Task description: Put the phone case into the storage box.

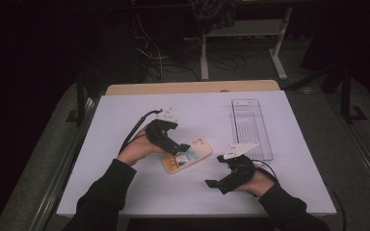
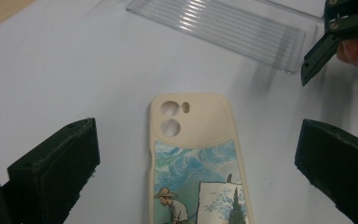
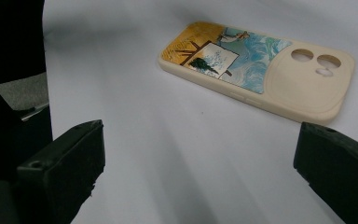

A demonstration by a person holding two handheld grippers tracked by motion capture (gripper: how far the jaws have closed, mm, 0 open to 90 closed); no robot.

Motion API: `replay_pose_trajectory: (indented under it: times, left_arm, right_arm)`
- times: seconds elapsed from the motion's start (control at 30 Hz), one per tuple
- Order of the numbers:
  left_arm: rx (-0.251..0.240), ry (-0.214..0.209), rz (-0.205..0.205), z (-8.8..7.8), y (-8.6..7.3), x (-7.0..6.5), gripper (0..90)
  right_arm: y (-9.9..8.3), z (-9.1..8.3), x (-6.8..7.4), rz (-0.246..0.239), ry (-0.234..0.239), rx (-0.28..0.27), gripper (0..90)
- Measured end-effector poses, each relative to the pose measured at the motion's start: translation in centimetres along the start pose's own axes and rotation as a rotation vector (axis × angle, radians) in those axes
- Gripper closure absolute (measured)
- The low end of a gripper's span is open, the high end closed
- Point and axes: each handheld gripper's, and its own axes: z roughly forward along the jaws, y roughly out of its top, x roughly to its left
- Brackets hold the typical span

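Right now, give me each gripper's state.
Left gripper: open, jaws either side of the phone case, holding nothing.
Right gripper: open, empty, short of the case.

White table [image 1: 125, 192] as landmark. Clear ribbed plastic tray [image 1: 250, 126] lies flat on table, toward far right part, long side running away from near edge. Wooden board edge [image 1: 192, 87] shows along table's far side. Beyond table: tangled cables [image 1: 160, 60] on dark floor, 2 white stand legs [image 1: 279, 53].
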Motion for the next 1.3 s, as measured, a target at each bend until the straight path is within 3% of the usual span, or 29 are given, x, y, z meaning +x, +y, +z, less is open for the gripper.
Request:
replay_pose_trajectory:
  times: [0.23,0.4,0.43,0.47,0.6,0.77,1.3]
  left_arm:
    - [0.068,0.01,0.026,0.2,-0.4,0.0,0.0]
    - [0.077,0.014,0.012,0.5,-0.7,0.0,0.0]
    - [0.076,0.014,-0.005,0.5,-0.8,-0.1,0.0]
    - [0.093,0.016,0.014,0.5,-0.8,0.0,0.0]
    - [0.106,0.021,0.015,0.8,-1.1,0.0,0.0]
    - [0.108,0.024,-0.012,1.2,-1.7,-0.3,0.0]
    - [0.157,0.028,-0.021,2.4,-2.8,-0.8,0.0]
  right_arm:
    - [0.0,0.0,0.0,0.002,0.003,0.003,1.2]
    - [0.0,0.0,0.0,-0.002,0.002,0.006,1.2]
    - [0.0,0.0,0.0,0.001,0.002,0.004,1.2]
    - [0.0,0.0,0.0,0.001,0.002,0.004,1.2]
    - [-0.1,0.1,-0.1,-0.005,-0.002,0.008,1.2]
    - [-0.1,0.0,-0.1,-0.005,-0.004,0.009,1.2]
    - [-0.1,0.1,-0.1,-0.008,-0.009,0.024,1.3]
